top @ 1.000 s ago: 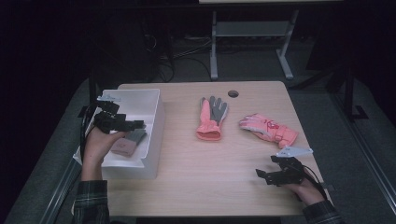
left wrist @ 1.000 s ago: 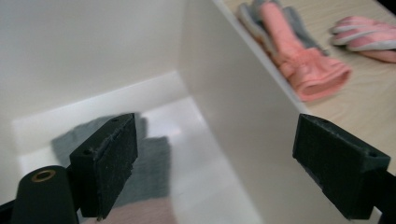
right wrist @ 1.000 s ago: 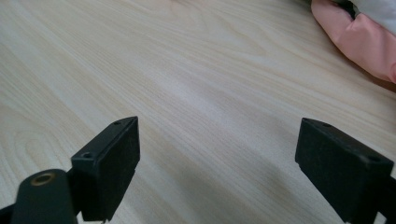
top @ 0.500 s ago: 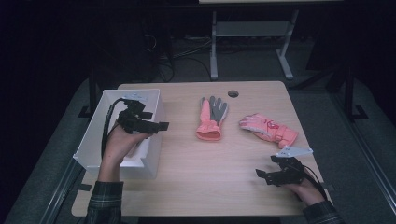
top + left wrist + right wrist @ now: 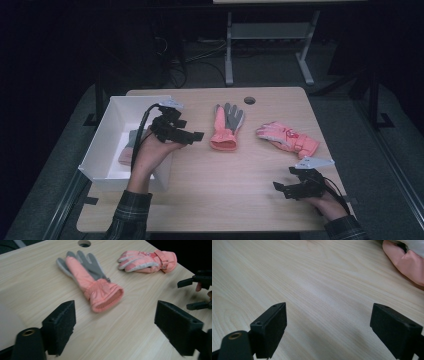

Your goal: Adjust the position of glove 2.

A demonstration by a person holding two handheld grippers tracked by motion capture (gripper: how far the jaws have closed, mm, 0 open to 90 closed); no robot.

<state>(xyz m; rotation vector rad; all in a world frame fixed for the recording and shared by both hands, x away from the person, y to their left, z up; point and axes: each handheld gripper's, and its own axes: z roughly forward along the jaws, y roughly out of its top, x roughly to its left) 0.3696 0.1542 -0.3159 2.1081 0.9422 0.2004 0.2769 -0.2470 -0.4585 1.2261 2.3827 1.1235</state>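
Left tool (image 5: pixel 196 135) wide open at the white box's (image 5: pixel 112 112) right wall, aimed at the pink-and-grey glove.

I see the pink glove with the grey palm (image 5: pixel 226 126) lying flat mid-table on the light wooden table (image 5: pixel 240 190), cuff toward me, just beyond my left tool's spread jaws. A second, padded pink ski glove (image 5: pixel 286 138) lies to its right, apart from it. A pale glove (image 5: pixel 129 146) sits inside the box. My right tool (image 5: pixel 278 188) rests low near the front right corner, jaws open, gripping nothing.
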